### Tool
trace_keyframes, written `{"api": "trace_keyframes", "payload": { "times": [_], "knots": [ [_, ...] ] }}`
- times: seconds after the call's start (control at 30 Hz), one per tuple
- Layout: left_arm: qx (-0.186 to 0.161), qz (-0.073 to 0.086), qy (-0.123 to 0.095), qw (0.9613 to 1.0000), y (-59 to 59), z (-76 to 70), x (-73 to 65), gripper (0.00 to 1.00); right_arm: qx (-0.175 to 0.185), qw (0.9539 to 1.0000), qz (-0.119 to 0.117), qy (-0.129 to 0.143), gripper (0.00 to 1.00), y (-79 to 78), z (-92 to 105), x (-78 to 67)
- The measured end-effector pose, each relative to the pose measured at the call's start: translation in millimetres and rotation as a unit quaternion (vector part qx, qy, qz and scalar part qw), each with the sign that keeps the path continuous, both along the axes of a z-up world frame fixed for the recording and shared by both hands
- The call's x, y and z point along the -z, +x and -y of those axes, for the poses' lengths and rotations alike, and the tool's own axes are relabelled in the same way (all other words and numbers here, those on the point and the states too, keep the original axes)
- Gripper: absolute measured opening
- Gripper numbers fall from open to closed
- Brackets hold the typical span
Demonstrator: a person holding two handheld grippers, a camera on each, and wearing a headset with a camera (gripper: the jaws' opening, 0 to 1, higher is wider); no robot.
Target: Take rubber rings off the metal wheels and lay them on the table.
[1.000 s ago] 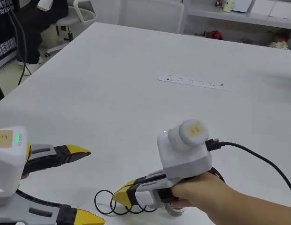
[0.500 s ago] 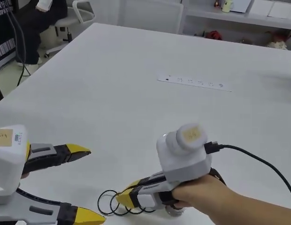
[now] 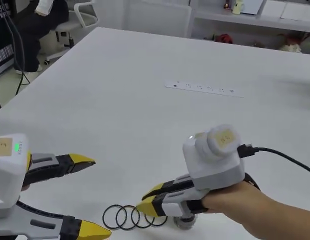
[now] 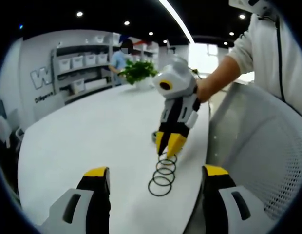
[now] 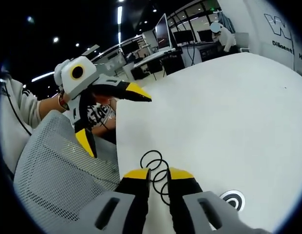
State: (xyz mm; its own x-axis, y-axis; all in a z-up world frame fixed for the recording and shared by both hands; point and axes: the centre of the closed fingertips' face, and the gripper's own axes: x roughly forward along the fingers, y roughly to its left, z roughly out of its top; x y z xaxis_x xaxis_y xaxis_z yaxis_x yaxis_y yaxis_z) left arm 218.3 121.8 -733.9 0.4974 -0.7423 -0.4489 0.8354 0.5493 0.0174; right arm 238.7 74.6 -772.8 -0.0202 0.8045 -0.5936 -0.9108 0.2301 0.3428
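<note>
Bare table point(image 3: 145, 100) is left open beyond both fingertip pairs, with its edge just beside them. Thin black rubber rings point(image 3: 127, 217), chained flat, are seen at the right gripper point(image 3: 145, 202)'s closed fingertips, ahead of the left gripper point(image 3: 100, 196)'s wide-spread fingers.

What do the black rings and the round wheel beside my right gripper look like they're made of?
Rings: thin matte black loops lying flat in an overlapping row, likely rubber. Wheel: a pale, silvery disc with dark concentric circles on its face, probably metal, though it is too small to be sure.
</note>
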Motion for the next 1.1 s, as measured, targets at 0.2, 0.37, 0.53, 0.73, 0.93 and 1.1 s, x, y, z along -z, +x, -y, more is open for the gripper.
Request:
{"api": "trace_keyframes", "payload": {
  "times": [0.2,0.37,0.53,0.73,0.93,1.1],
  "knots": [
    [0.003,-0.002,0.002,1.0000,-0.3,2.0,0.7,0.79,0.009,0.9997,0.016,0.014,0.15,3.5,15.2,-17.7],
    [0.001,-0.001,0.003,1.0000,0.6,0.8,-0.6,0.79,0.022,0.9992,0.023,0.023,0.20,8.7,28.5,-29.6],
    [0.000,0.000,0.004,1.0000,1.4,0.1,-1.3,0.79,0.038,0.9983,0.035,0.029,0.23,15.8,43.8,-39.5],
    [-0.001,-0.001,0.002,1.0000,1.0,0.3,-1.4,0.79,0.058,0.9963,0.052,0.038,0.26,24.7,64.0,-50.4],
    [-0.005,0.000,0.000,1.0000,1.2,-0.3,-2.5,0.79,0.092,0.9923,0.064,0.054,0.30,35.1,88.5,-66.4],
    [-0.007,0.000,0.002,1.0000,0.5,-1.1,-1.6,0.80,0.112,0.9889,0.073,0.065,0.36,38.6,104.3,-75.2]
  ]
}}
